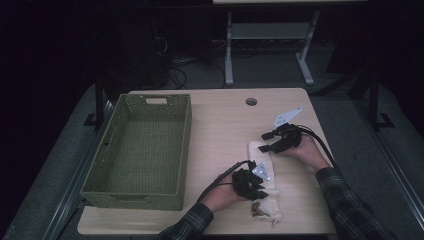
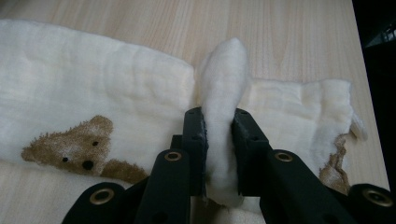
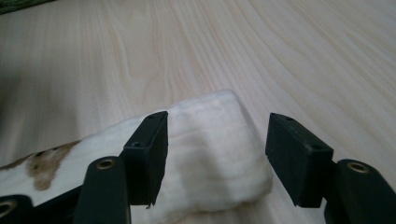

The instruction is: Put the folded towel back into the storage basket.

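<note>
At the left stood the empty olive-green woven basket [image 1: 137, 150]. Beside it, our left tongs [image 2: 219, 135] pinched a raised fold of the cream, bear-printed fleece cloth [image 2: 93, 93] lying on the pale wooden surface [image 1: 220, 125]. Our right tongs [image 3: 215, 144] hung spread over the cloth's far end, seemingly not touching. To fold well, we judged the right should bite deep before lifting.

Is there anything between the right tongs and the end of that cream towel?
Nothing visible. The right tongs stand open right over the towel's far end, bare table around it. The left tongs pinch a fold.
</note>
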`<state>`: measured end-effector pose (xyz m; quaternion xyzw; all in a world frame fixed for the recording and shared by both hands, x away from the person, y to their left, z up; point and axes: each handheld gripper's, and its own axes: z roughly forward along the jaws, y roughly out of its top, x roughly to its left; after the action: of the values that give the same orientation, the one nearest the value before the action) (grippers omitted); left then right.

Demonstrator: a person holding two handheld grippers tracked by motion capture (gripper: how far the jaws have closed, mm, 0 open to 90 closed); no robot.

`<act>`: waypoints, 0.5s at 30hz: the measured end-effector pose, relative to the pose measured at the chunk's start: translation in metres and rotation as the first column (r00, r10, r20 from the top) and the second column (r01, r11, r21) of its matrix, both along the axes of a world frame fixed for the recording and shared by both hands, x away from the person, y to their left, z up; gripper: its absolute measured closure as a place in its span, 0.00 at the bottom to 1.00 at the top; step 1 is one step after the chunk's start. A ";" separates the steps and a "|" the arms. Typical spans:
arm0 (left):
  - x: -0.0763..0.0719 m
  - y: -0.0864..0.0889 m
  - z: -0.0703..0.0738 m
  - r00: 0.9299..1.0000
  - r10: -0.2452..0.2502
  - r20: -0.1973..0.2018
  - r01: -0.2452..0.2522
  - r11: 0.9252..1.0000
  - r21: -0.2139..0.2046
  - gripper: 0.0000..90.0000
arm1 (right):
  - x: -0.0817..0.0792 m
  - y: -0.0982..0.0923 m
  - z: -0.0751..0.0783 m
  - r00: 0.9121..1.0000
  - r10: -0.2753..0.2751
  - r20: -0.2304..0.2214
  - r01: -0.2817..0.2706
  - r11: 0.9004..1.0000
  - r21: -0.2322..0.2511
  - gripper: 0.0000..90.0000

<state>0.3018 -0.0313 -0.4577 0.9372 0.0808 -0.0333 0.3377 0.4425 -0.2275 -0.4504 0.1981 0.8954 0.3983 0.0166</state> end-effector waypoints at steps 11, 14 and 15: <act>0.001 0.000 -0.001 1.000 -0.002 -0.009 0.002 1.000 -0.001 0.85 | 0.017 0.017 -0.020 0.998 0.061 -0.014 -0.061 0.996 -0.061 0.47; 0.002 0.000 -0.001 1.000 -0.001 -0.014 0.001 1.000 -0.002 0.85 | 0.017 0.015 -0.021 0.997 0.071 -0.009 -0.071 0.996 -0.052 0.49; 0.002 0.000 -0.001 1.000 -0.002 -0.014 0.002 1.000 0.000 0.85 | 0.016 0.015 -0.021 0.997 0.078 0.018 -0.077 0.995 -0.066 0.51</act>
<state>0.3037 -0.0308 -0.4583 0.9370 0.0824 -0.0401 0.3371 0.4587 -0.2122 -0.4716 0.1584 0.9147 0.3714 0.0168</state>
